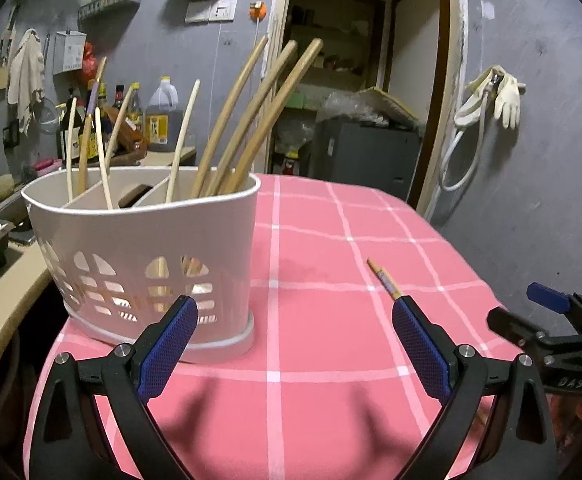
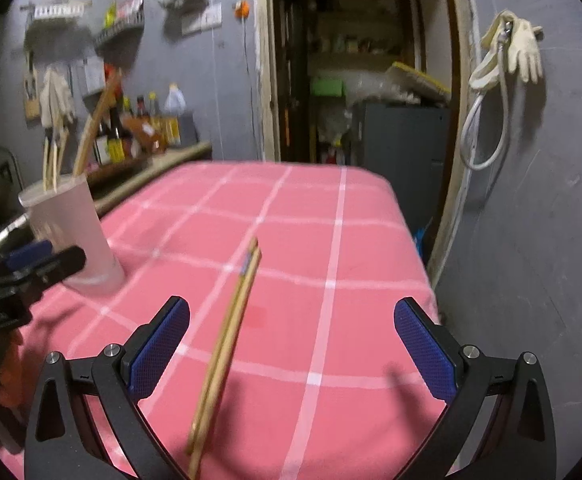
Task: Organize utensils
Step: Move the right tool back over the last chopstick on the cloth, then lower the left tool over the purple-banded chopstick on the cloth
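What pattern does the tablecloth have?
The tablecloth is pink with a white grid of lines, clearest in the right wrist view.

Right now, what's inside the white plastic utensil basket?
The white plastic utensil basket holds upright wooden chopsticks across divided compartments. Their lower ends are mostly hidden by its wall, and its floor can't be seen.

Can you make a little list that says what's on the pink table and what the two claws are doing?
table: pink checked cloth
holder: white utensil basket standing on the cloth, with dividers
in holder: wooden chopsticks standing upright and leaning
loose on table: pair of chopsticks lying flat, side by side
left claw: open, holding nothing, beside the basket
right claw: open, holding nothing, the loose pair between its fingers
left to tidy: the loose pair
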`<state>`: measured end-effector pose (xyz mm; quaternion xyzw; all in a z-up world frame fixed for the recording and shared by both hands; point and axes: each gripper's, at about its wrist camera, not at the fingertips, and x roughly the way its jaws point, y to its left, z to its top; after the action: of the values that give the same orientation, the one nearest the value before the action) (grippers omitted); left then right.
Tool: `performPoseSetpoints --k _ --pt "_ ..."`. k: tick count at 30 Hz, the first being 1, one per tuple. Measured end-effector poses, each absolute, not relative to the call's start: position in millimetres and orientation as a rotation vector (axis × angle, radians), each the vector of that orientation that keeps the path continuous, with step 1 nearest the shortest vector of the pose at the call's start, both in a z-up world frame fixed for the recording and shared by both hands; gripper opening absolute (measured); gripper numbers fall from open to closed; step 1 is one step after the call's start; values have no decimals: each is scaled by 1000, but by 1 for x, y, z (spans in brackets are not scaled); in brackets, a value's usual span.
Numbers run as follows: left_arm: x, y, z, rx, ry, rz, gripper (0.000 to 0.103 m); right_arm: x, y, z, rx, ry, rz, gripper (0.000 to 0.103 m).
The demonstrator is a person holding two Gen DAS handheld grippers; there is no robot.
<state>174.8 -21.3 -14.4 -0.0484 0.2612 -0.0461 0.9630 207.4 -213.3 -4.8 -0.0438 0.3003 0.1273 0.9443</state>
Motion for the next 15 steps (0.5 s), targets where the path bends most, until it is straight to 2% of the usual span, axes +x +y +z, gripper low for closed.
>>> performPoseSetpoints --k 5,15 --pt "179 -22 -22 -96 564 -83 95 223 -203 -22 -172 729 233 103" --pt "188 -14 -28 -124 634 -71 95 242 -195 -39 -250 835 239 103"
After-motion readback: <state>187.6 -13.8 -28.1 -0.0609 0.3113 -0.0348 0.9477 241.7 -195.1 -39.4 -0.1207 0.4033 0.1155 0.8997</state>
